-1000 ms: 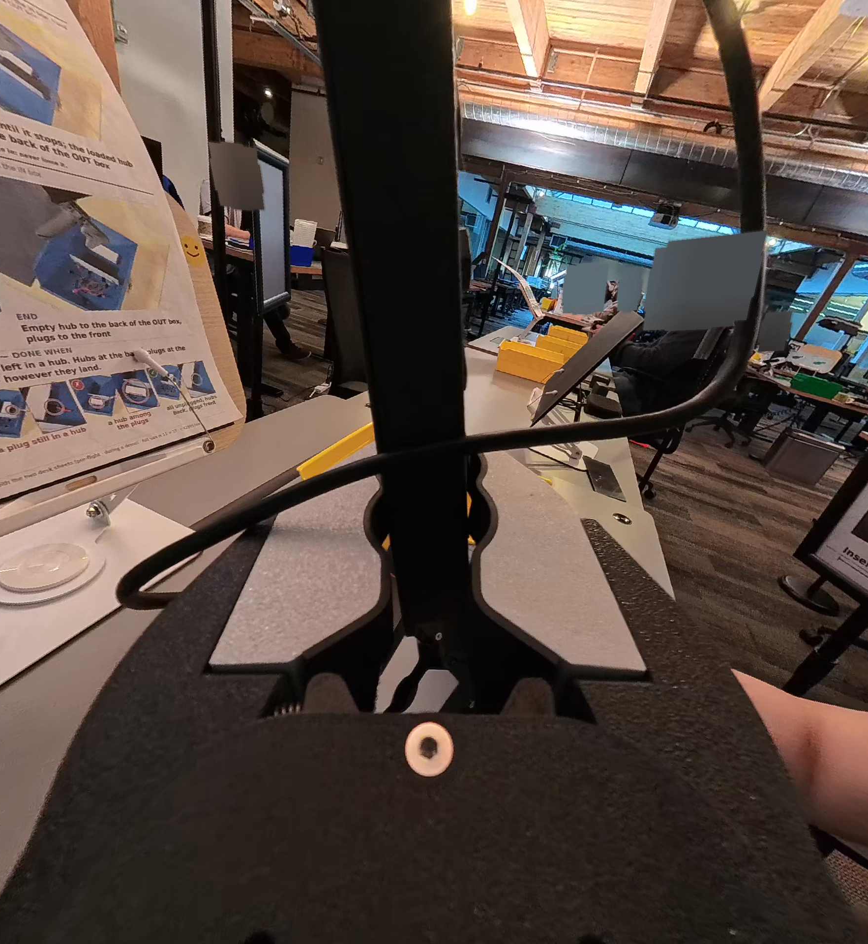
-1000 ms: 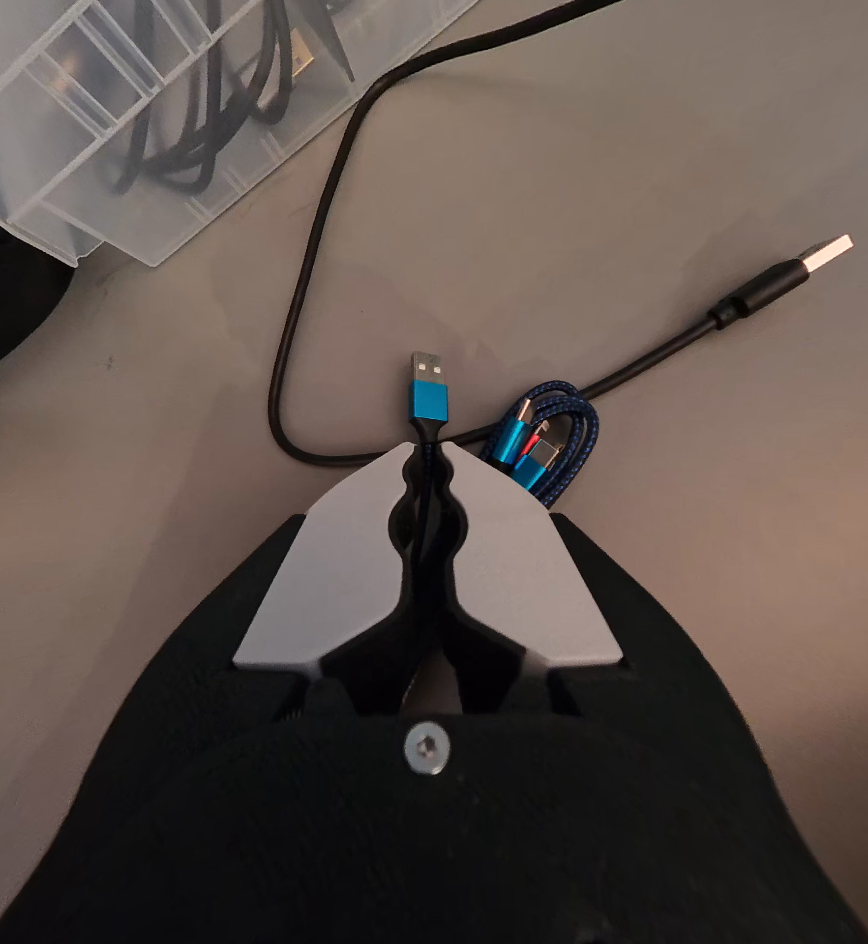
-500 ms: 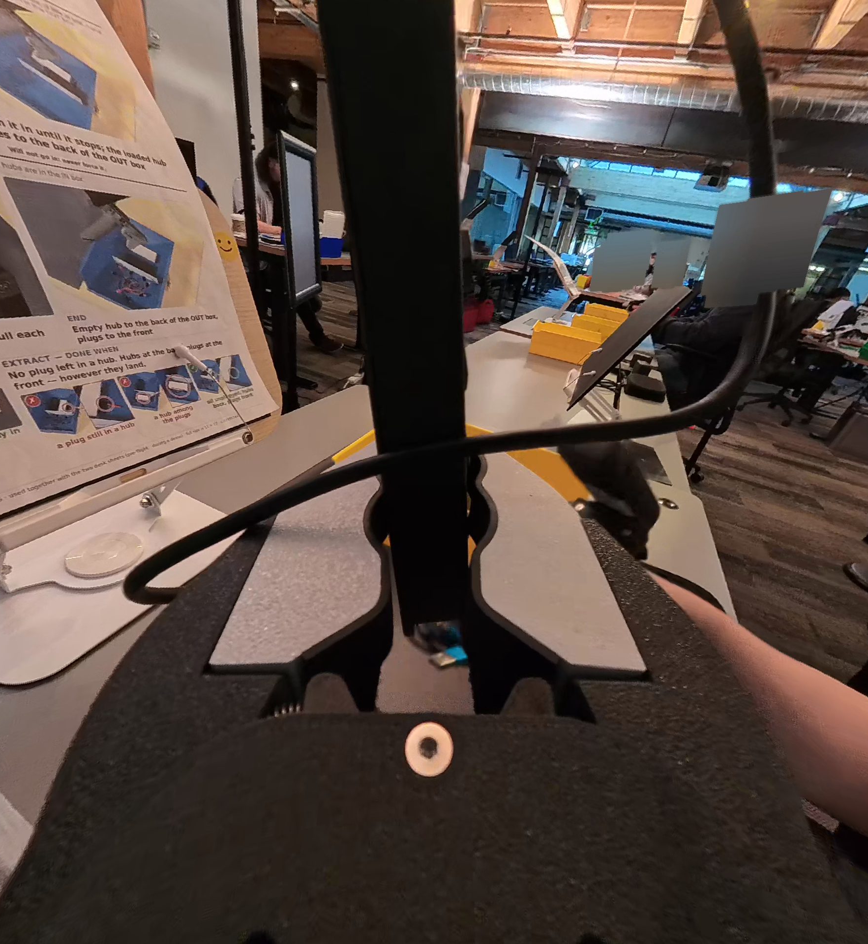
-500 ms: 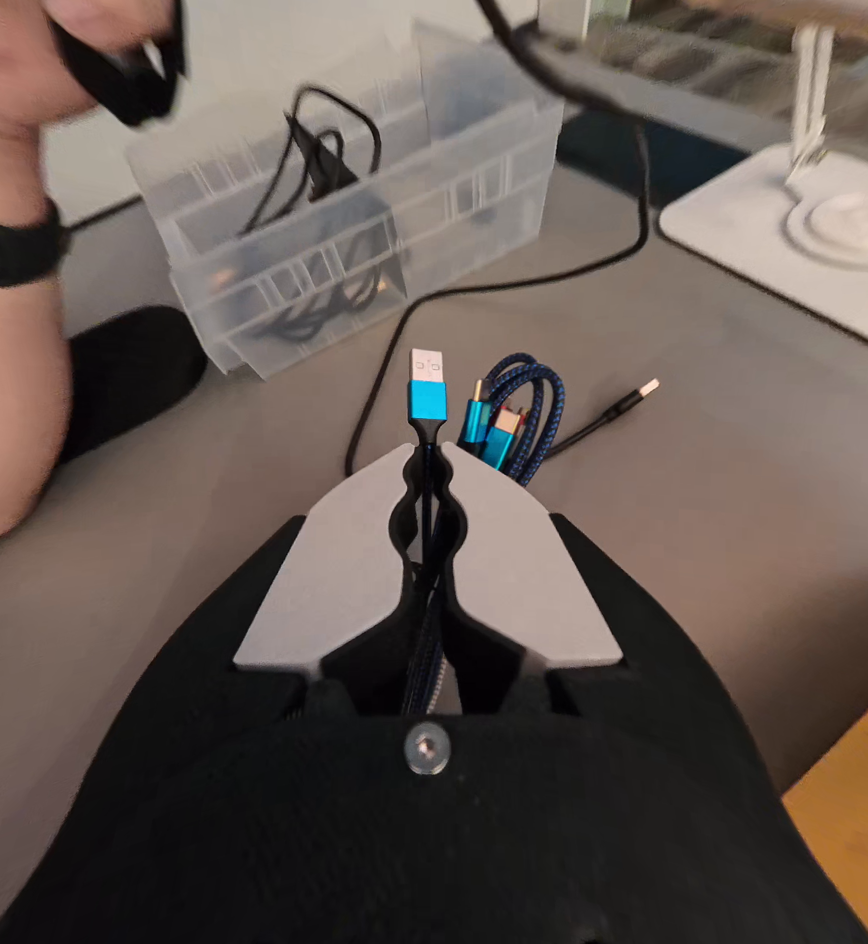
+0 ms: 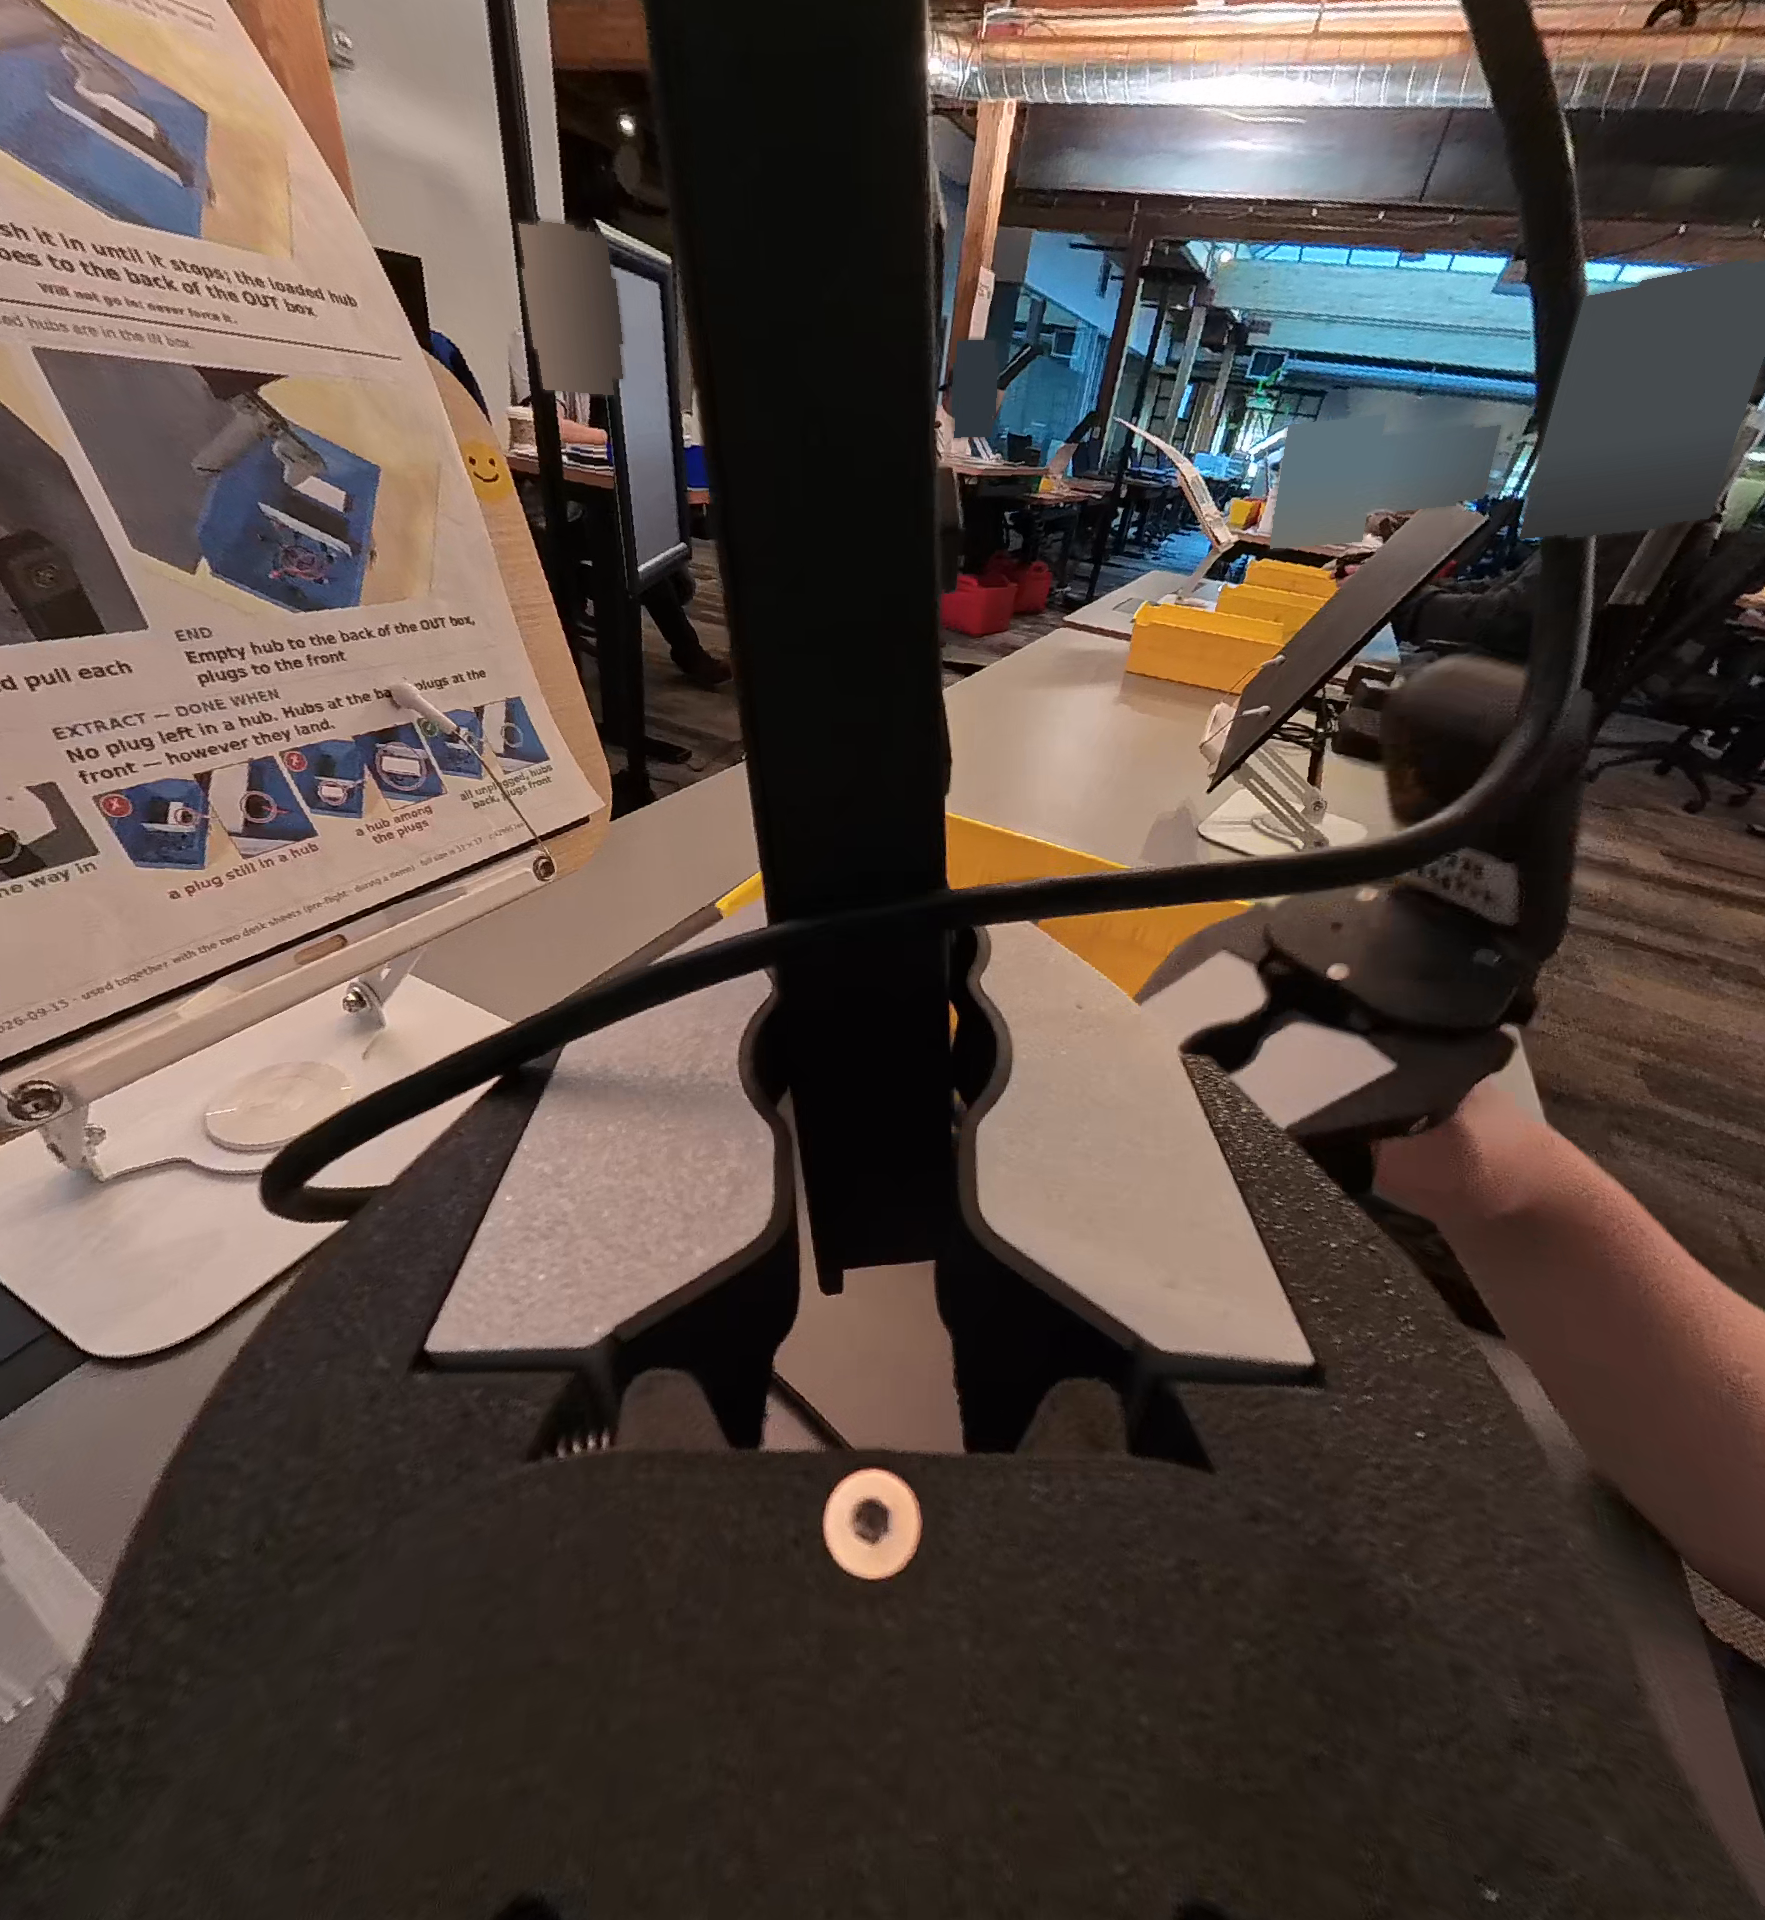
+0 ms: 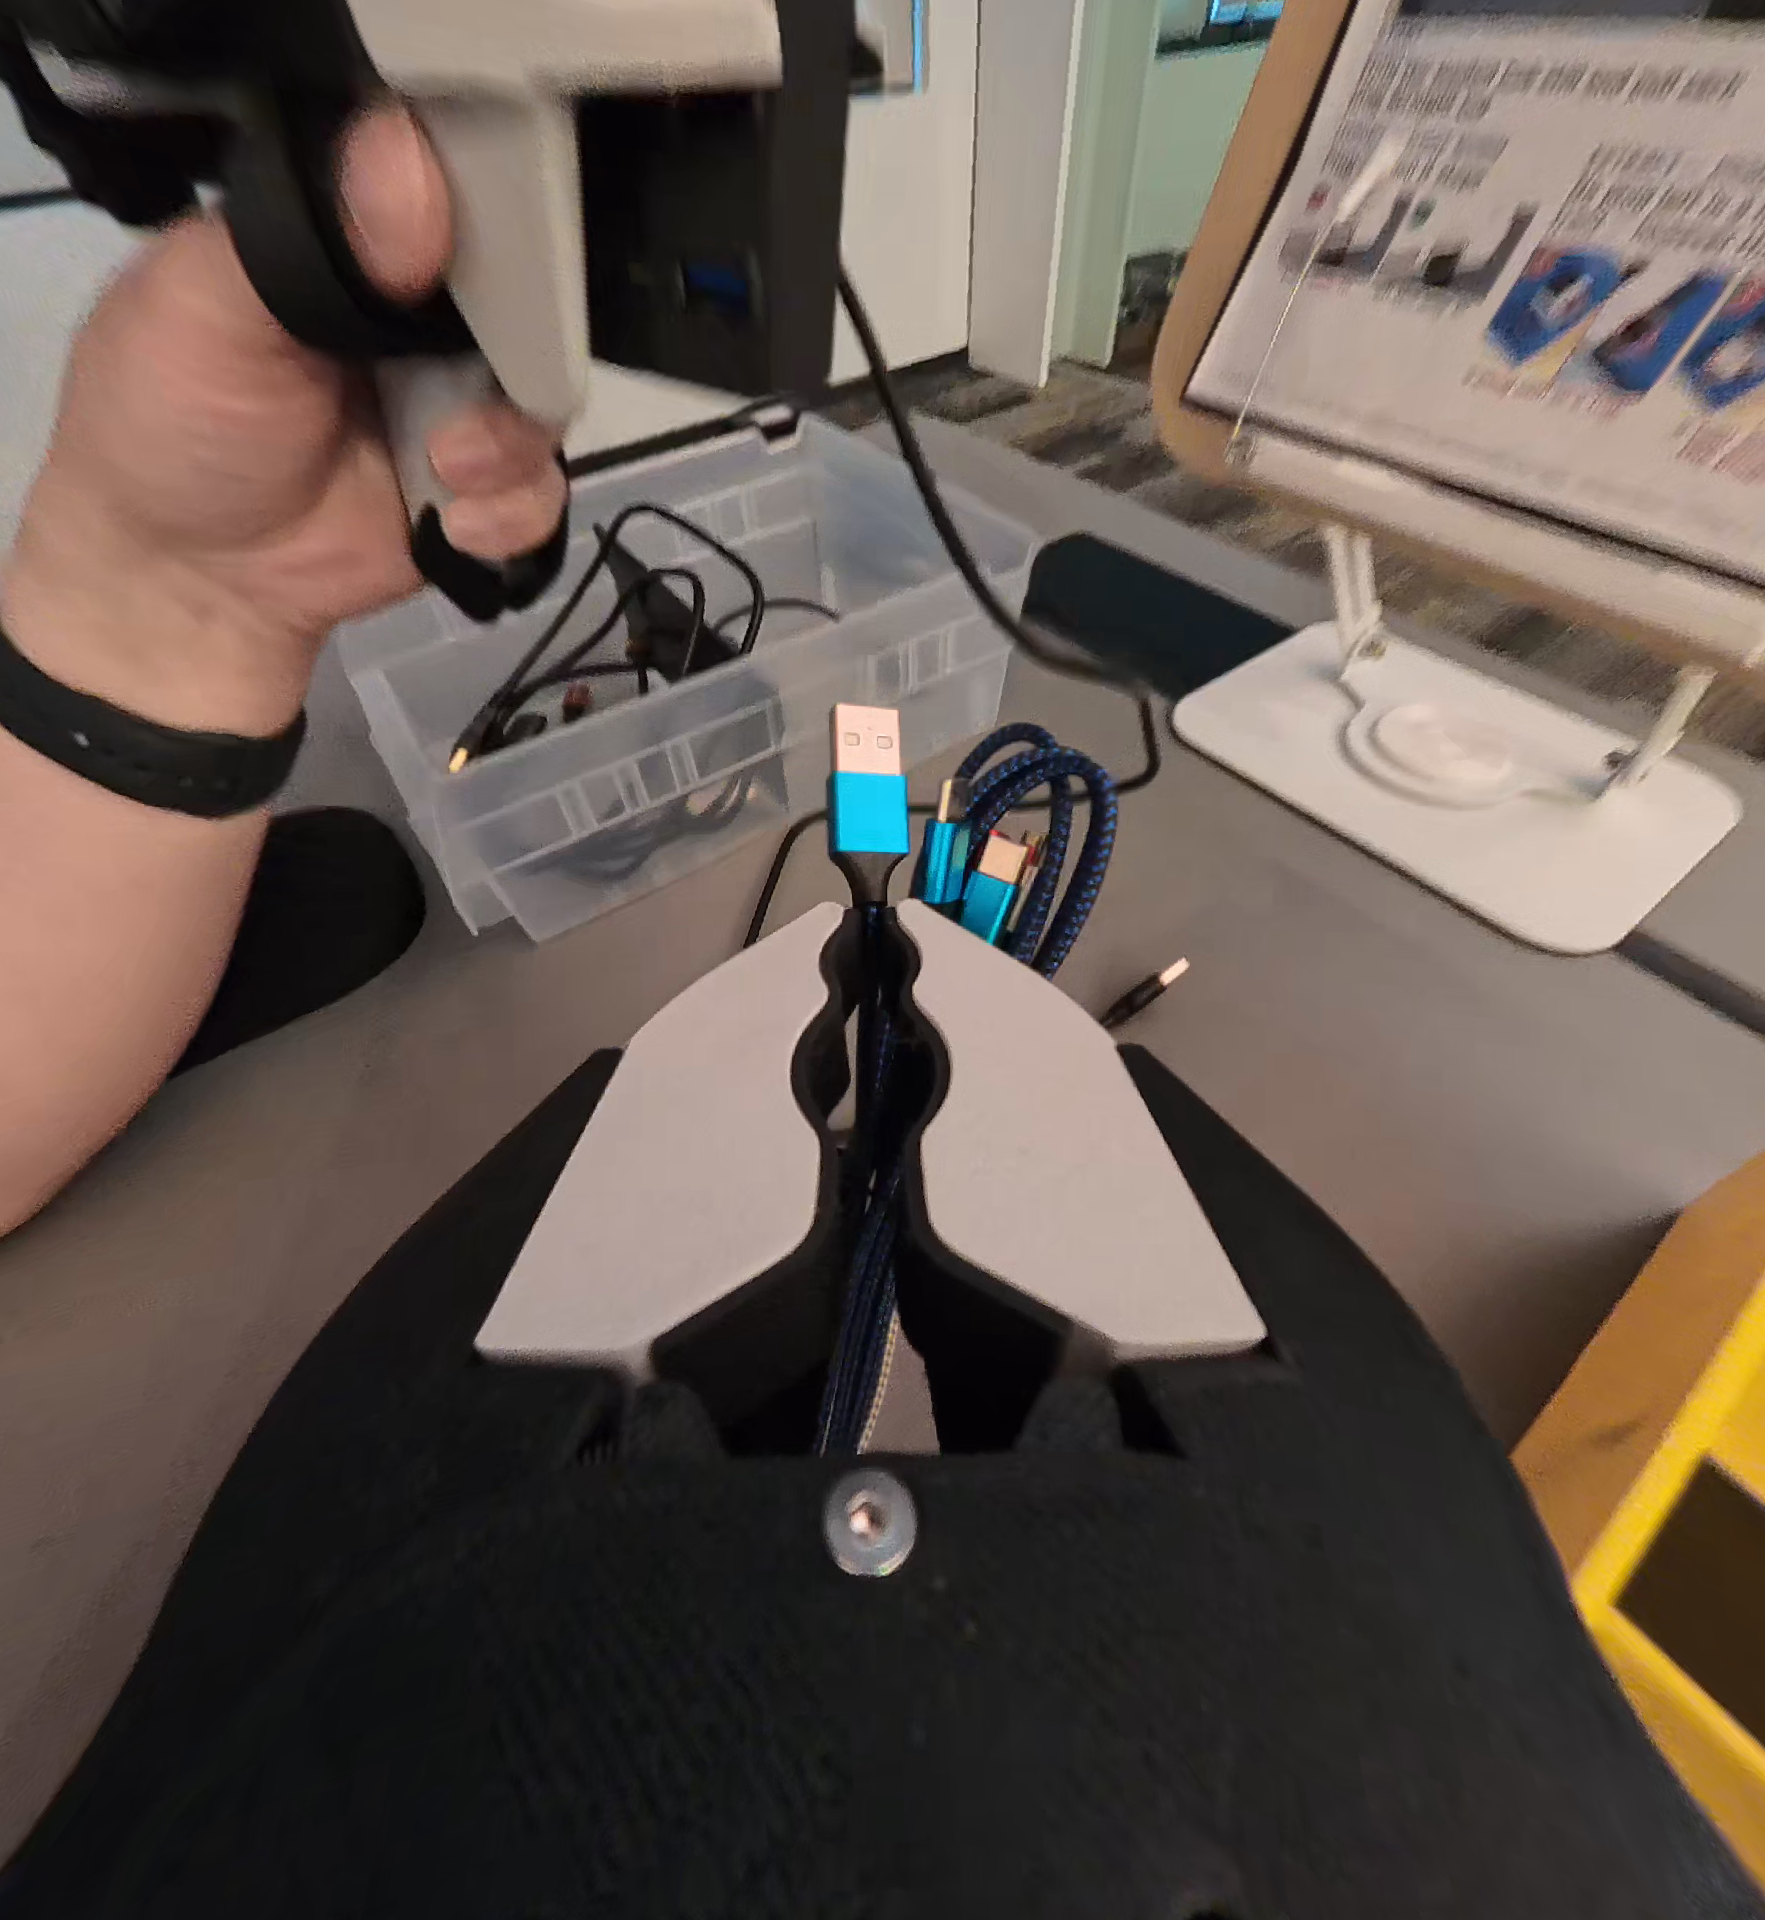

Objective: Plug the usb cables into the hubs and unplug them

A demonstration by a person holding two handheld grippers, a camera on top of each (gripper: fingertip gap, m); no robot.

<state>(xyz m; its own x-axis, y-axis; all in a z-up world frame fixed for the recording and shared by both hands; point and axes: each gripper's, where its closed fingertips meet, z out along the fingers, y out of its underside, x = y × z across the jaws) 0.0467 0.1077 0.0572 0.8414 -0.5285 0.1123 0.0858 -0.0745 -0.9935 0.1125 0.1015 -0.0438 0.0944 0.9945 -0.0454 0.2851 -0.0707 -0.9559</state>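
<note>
Had the left hand-held gripper (image 5: 862, 997) clamped tight on the black hub (image 5: 816, 520), held upright, well above the worktop (image 6: 442, 1091). Saw the hub's own black lead (image 5: 1065, 894) looping loosely across the front and away up to the right. Judged the hub rigid and light, hard-sided and a little slick, so best pinched on its flat faces, low down, as here, leaving the ports clear.

Over on the right, found the right hand-held gripper (image 6: 870, 909) closed on the blue braided cable (image 6: 1054, 821) just behind its blue USB plug (image 6: 867, 800). Had the plug poking out beyond the fingertips, metal end pointing far and up towards the hub. Left the rest of the braid bunched just right of the plug, with its smaller connectors dangling.

Reckoned the braid soft and floppy, the plug shell stiff. Looked a touch far back for pushing: likely to bend at the strain relief unless lined up squarely. Could not read port orientation through the blur.

Spotted a clear bin (image 6: 649, 769) of spare cables far left, and a yellow bin (image 6: 1740, 1455) near right.
</note>
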